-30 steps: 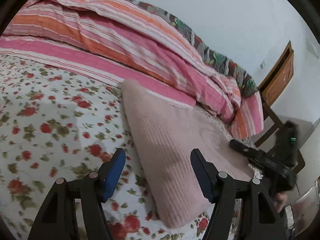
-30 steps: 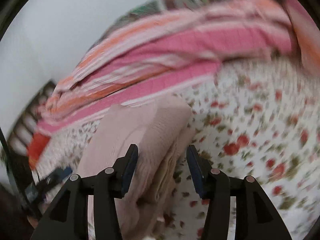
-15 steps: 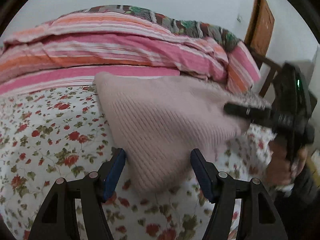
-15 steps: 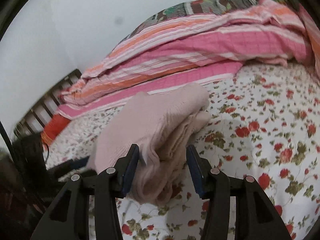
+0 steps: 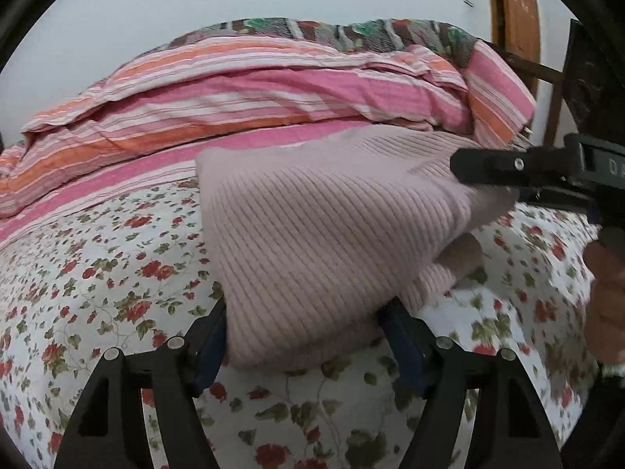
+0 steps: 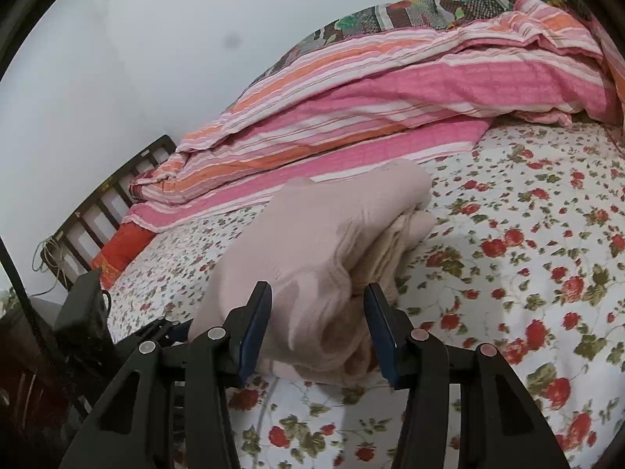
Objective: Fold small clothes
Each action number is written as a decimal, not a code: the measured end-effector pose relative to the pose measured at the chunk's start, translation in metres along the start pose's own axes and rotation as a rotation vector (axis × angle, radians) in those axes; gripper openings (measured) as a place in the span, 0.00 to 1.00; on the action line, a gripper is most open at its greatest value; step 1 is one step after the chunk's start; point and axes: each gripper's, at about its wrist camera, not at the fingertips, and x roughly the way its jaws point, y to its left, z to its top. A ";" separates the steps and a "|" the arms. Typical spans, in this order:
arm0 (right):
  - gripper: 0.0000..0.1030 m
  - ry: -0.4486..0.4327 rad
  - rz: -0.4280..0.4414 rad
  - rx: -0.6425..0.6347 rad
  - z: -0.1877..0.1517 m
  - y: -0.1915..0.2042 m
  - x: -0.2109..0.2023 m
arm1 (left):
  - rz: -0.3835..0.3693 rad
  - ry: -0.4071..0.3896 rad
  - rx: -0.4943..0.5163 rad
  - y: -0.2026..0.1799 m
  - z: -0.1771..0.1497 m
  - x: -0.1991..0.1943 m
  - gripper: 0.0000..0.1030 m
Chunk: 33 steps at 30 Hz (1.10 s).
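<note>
Garment: a folded pale pink ribbed knit lies on the floral bedsheet, its stacked layers showing at the right wrist view's 1 o'clock edge.
Left gripper: jaws opening, the knit's near end between the blue pads; whether they press the cloth I cannot tell.
Right gripper: grasping the knit's bunched end, pads against the fabric on both sides.
Right gripper from the left wrist view: its black finger enters at 3 o'clock, tip on the knit's top fold; a hand sits below it.
Bedding: a pink and orange striped quilt is heaped at 12 o'clock, behind the knit.
Bed frame: dark slats at 9 o'clock in the right wrist view.
</note>
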 end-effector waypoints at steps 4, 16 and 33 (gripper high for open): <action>0.29 0.029 -0.013 -0.002 -0.002 0.002 0.012 | 0.027 -0.042 -0.016 0.003 0.003 -0.005 0.58; 0.06 0.052 -0.075 -0.030 -0.008 -0.007 0.011 | -0.125 -0.029 -0.160 0.052 -0.006 -0.016 0.27; 0.22 -0.071 -0.031 0.053 0.011 -0.011 0.004 | -0.155 -0.079 -0.269 0.071 0.023 -0.012 0.53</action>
